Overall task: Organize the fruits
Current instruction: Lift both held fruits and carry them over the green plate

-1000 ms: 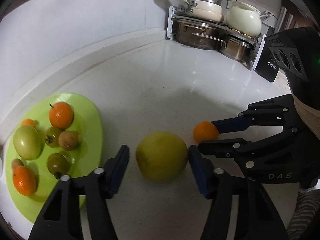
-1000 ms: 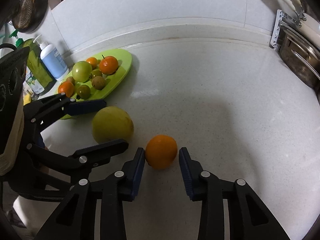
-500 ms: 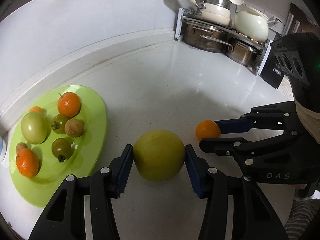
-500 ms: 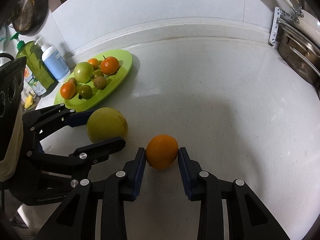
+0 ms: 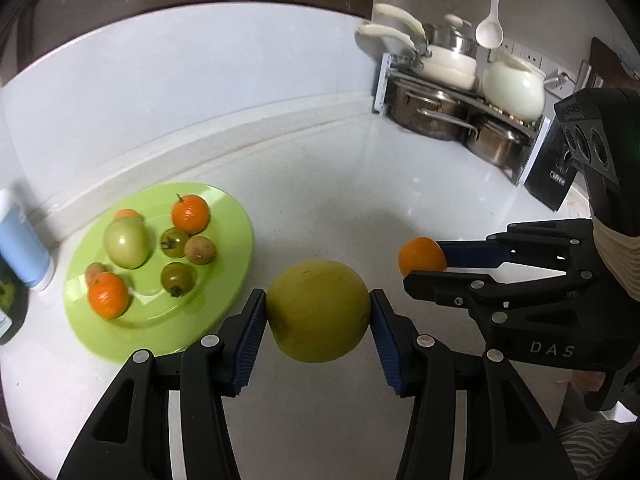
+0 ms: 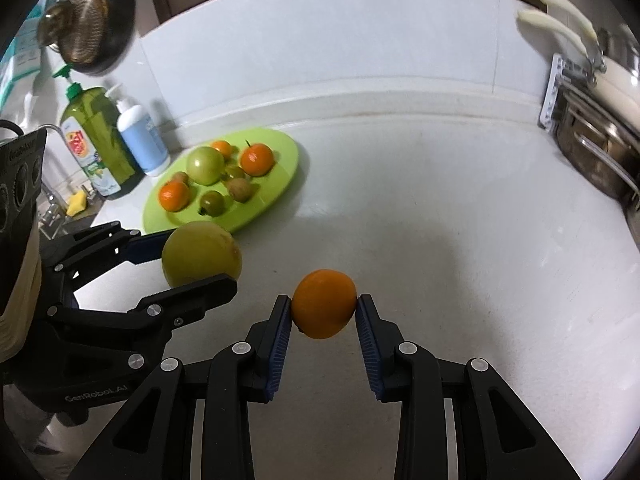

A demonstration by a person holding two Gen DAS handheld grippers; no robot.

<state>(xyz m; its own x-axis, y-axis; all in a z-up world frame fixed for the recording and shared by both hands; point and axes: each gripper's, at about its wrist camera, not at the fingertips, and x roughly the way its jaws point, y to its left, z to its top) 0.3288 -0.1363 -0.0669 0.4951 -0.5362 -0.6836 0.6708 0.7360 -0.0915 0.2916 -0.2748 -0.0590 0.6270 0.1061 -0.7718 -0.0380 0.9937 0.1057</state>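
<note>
My left gripper (image 5: 318, 320) is shut on a large yellow-green fruit (image 5: 318, 310) and holds it above the white counter; the fruit also shows in the right wrist view (image 6: 200, 254). My right gripper (image 6: 324, 320) is shut on an orange (image 6: 324, 304), lifted off the counter; the orange shows in the left wrist view (image 5: 422, 262) too. A lime-green plate (image 5: 232, 240) to the left holds several small fruits: oranges, a green apple (image 5: 126, 242), green tomatoes. The plate also appears in the right wrist view (image 6: 288, 160).
A rack of steel pots and white pans (image 5: 452, 100) stands at the back right corner. A green soap bottle (image 6: 94, 140) and a blue-white pump bottle (image 6: 140, 140) stand left of the plate by the wall. A strainer (image 6: 88, 20) hangs above them.
Both grippers closed on their fruits and lifted them off the counter. Both views have risen and pulled back, so the plate and bottles show more fully.
</note>
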